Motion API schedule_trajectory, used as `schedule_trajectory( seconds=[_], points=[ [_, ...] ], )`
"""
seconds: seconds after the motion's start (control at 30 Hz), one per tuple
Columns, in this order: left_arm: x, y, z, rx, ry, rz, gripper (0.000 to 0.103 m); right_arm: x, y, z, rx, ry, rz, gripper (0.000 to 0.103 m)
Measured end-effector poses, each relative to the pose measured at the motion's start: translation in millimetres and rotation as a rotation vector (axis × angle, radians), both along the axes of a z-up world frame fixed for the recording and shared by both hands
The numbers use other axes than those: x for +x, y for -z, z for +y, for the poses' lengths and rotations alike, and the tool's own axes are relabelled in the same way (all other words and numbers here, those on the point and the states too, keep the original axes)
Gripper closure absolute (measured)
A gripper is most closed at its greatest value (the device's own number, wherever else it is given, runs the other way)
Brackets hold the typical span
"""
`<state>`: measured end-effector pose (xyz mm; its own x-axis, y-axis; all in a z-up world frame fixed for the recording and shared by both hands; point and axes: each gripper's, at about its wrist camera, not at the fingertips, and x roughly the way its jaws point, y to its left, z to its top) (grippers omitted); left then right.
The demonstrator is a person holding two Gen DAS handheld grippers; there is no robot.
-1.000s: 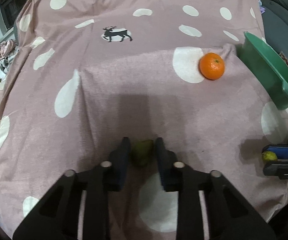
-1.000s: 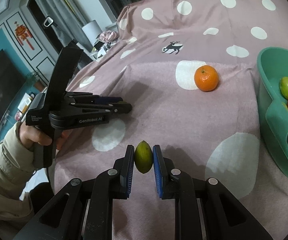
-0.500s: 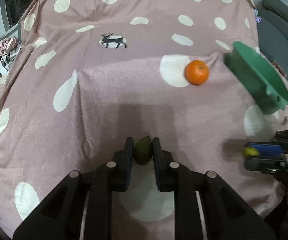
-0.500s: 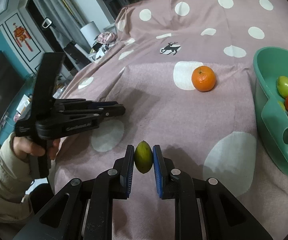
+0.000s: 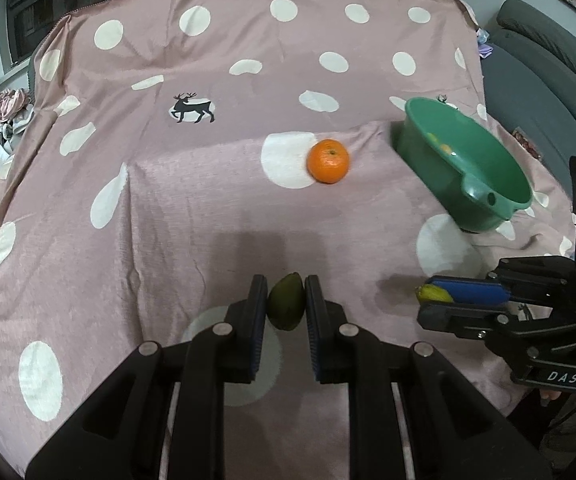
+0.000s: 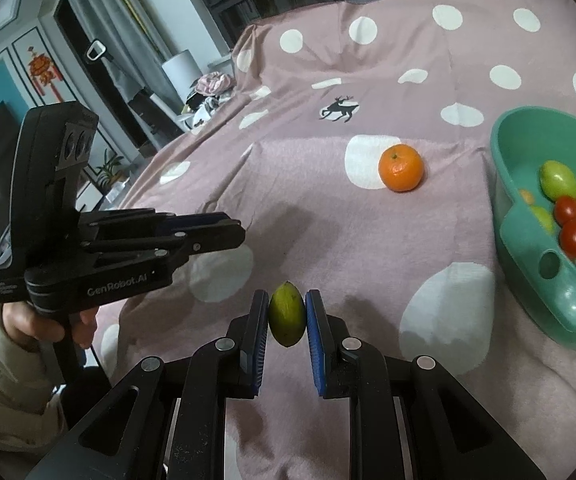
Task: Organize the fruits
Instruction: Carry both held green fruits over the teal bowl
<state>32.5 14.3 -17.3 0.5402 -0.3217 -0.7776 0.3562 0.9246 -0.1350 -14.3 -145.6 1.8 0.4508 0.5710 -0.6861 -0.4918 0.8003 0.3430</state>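
A pink polka-dot cloth (image 5: 215, 216) covers the worktop beside a grey sofa (image 5: 544, 76), both grippers' jaws clamping small green fruits.

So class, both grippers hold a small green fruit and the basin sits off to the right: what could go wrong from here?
1. Each green fruit is pinched at its middle by narrow fingers; it might squirt out.
2. The left gripper must pass the right gripper to reach the green basin; they might collide.
3. A dropped fruit could bounce off the tomatoes inside.
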Motion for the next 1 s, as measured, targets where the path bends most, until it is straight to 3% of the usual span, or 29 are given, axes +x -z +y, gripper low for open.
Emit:
schedule_trajectory(
  seconds=[0.47, 1.0],
  points=[
    [-15.4, -20.7, -19.3, -0.012, 0.019, -0.038, 0.085, -8.3, -14.9, -14.7, 0.019, 0.036, -0.047, 0.082],
    [-5.4, -45.0, -58.3, -0.004, 0.093, -0.099, 0.085, -8.9, -36.1, -52.4, 0.045, 0.132, -0.124, 0.082]
  ],
)
